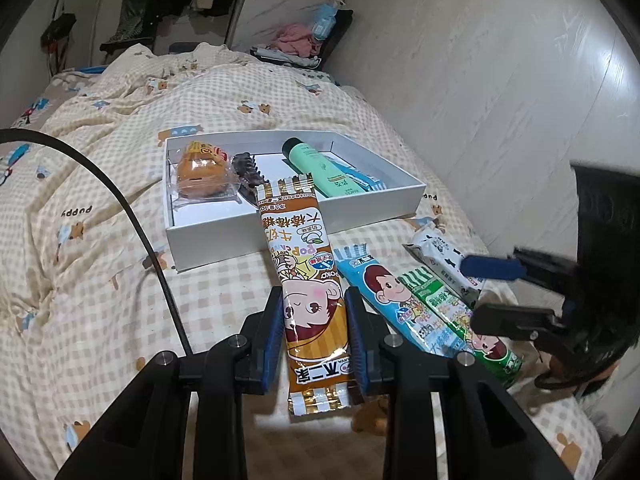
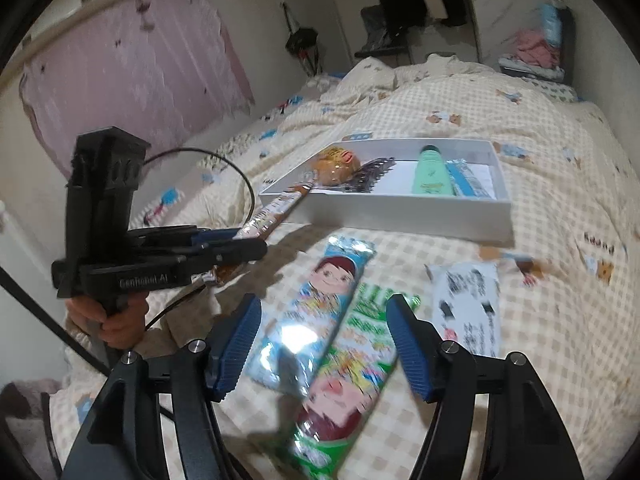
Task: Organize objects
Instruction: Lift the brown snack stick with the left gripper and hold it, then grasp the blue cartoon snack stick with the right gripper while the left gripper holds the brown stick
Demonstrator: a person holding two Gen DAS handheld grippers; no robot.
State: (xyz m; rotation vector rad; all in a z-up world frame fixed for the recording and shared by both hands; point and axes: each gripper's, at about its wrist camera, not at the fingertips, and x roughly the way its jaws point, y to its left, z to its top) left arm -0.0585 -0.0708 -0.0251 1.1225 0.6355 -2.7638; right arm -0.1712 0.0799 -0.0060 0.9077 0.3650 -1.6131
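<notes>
My left gripper [image 1: 314, 294] is shut on a long brown candy packet [image 1: 296, 240]; the packet's far end lies over the front wall of a white box [image 1: 224, 248]. In the right wrist view the left gripper [image 2: 240, 242] holds that brown packet [image 2: 280, 204] against the box [image 2: 400, 212]. My right gripper [image 2: 322, 308] is open above a blue candy packet [image 2: 312, 304] and a green candy packet [image 2: 360, 344], which lie side by side on the quilt, not pressed by its pads. From the left wrist view, the right gripper [image 1: 480, 292] hovers over the green packet [image 1: 440, 308].
Inside the box lie a wrapped orange figure [image 1: 200, 172], a dark hair claw [image 1: 248, 174], a green tube [image 1: 320, 168] and a blue packet [image 1: 364, 178]. A white printed packet [image 1: 440, 254] sits right of the candy. A wall [image 1: 500, 100] borders the bed's right side.
</notes>
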